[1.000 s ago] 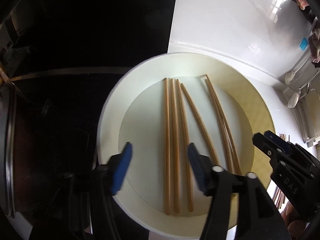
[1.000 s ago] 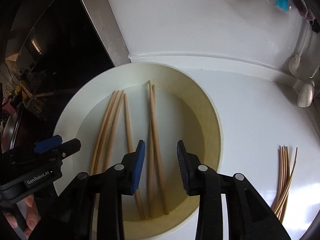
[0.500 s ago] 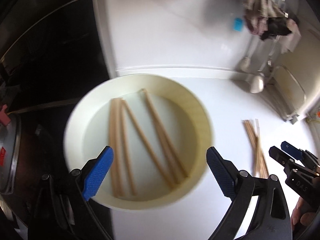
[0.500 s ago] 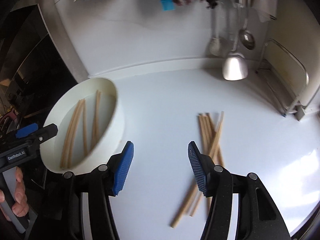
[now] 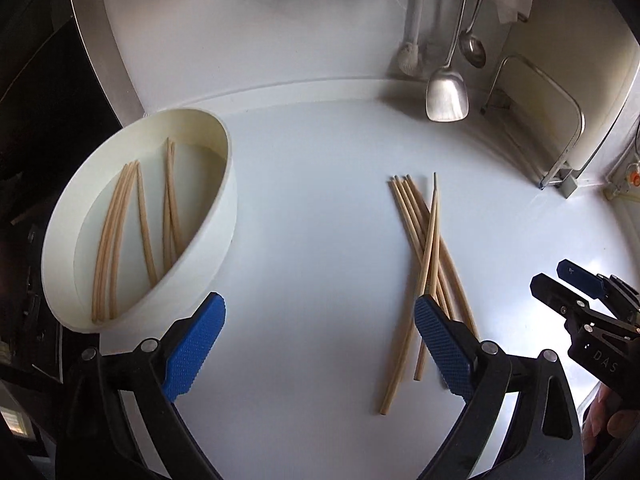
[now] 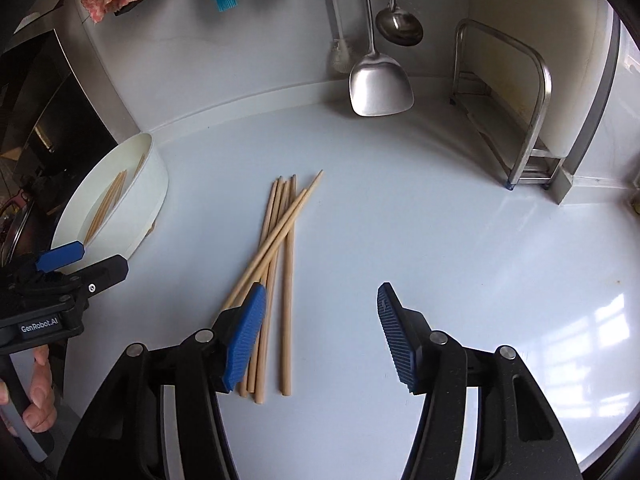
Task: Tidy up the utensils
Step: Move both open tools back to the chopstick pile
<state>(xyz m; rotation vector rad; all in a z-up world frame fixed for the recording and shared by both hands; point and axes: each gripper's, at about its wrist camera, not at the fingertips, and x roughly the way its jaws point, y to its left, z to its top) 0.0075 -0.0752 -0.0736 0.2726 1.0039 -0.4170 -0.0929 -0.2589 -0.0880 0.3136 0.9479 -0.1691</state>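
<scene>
your left tongs (image 5: 320, 340) and right tongs (image 6: 318, 332) have pulled back from the white bowl (image 5: 200, 216) and now both gape wide, empty. some chopsticks (image 5: 120, 232) lie inside it at the tabletop's (image 6: 440, 220) left edge; loose chopsticks (image 6: 280, 260) lie mid-tabletop. a spatula (image 6: 378, 88) hangs at the back wall.

bowl (image 6: 156, 176) chopsticks mostly hidden, ladle (image 6: 398, 26) handle cropped

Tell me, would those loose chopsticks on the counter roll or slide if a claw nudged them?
Probably. The chopsticks look thin and round on a glossy white counter, so they would likely slide or roll. Two lie crossed over the others, so a push may scatter them.
</scene>
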